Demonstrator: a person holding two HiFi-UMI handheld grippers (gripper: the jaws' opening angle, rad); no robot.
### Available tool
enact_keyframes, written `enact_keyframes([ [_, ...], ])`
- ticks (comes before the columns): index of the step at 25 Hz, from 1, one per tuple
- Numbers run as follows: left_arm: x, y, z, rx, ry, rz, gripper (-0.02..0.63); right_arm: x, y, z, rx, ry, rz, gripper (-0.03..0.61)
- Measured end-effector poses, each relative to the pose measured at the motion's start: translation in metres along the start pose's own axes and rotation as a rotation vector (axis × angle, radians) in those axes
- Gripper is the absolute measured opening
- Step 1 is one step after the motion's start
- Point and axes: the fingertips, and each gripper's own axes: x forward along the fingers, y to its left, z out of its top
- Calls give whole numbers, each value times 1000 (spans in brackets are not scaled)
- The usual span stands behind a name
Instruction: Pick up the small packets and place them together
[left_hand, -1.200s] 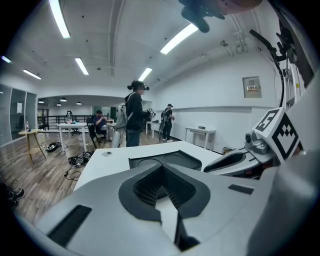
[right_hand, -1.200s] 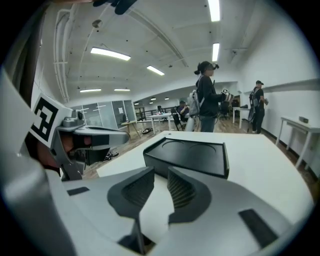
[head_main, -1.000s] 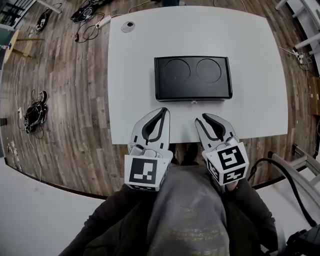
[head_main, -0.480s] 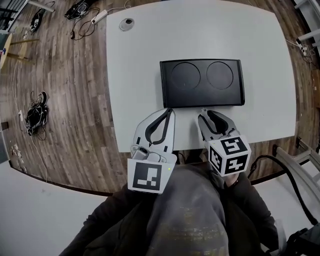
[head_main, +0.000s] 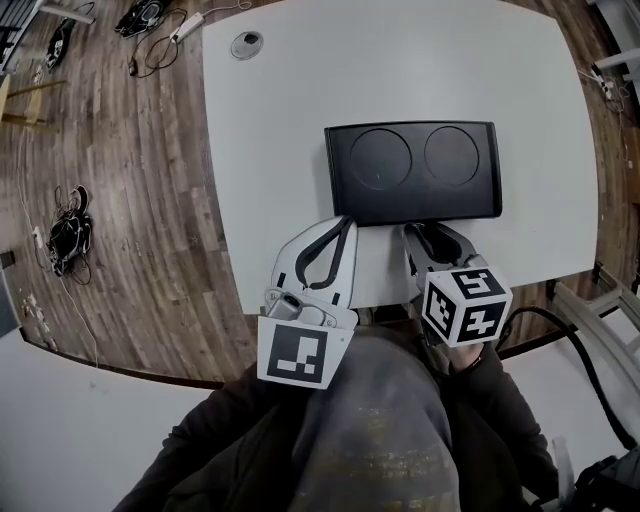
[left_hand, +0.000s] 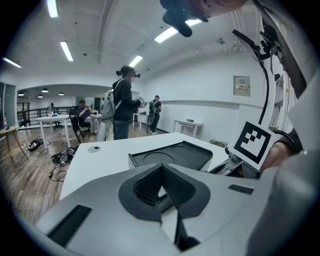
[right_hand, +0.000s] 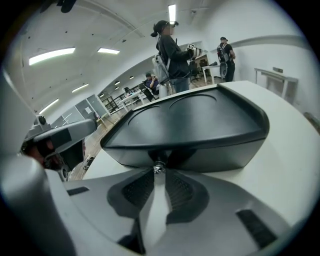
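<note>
No small packets show in any view. A black box (head_main: 412, 172) with two round recesses in its top lies on the white table (head_main: 290, 120). My right gripper (head_main: 413, 232) is at the box's front wall. In the right gripper view its jaws have just been closing, and its tips (right_hand: 159, 171) pinch a small silver knob (right_hand: 159, 167) on that wall. My left gripper (head_main: 338, 228) hovers beside the box's front left corner. Its tips (left_hand: 161, 169) meet with nothing between them, and the box (left_hand: 172, 155) lies just beyond.
A round cable grommet (head_main: 246, 43) sits in the table's far left corner. Cables and gear (head_main: 65, 225) lie on the wooden floor to the left. People (left_hand: 122, 102) stand in the room past the table. The table's near edge runs just under both grippers.
Both grippers have moved forward and down to the box's front wall. The right gripper has rolled, so its marker cube shows different faces. The box sits nearer in the head view.
</note>
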Motion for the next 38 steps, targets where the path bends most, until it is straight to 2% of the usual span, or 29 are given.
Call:
enact_keyframes([
  [1, 1, 0, -1, -2, 2, -4, 3, 0, -1, 0, 9, -1, 0, 75],
  [15, 11, -3, -5, -18, 24, -28, 3, -3, 1, -2, 18, -25, 10, 69],
  [17, 13, -4, -6, 2, 36, -32, 3, -2, 2, -3, 16, -26, 16, 69],
  [20, 21, -11, -3, 83, 52, -58, 3, -3, 2, -4, 13, -30, 22, 69],
  [21, 25, -14, -1, 82, 57, -72, 3, -4, 1, -4, 11, -31, 23, 69],
  [25, 44, -16, 3, -32, 91, -107, 3, -4, 2, -4, 8, -30, 26, 69],
  [29, 51, -8, -9, -85, 184, -82, 3, -3, 4, -3, 2, -24, 35, 69],
  [31, 51, -6, -12, -115, 201, -73, 3, -4, 5, -4, 2, -23, 38, 69],
  [38, 40, -8, -15, -131, 189, -48, 3, -5, 11, -8, -11, -9, 60, 69],
])
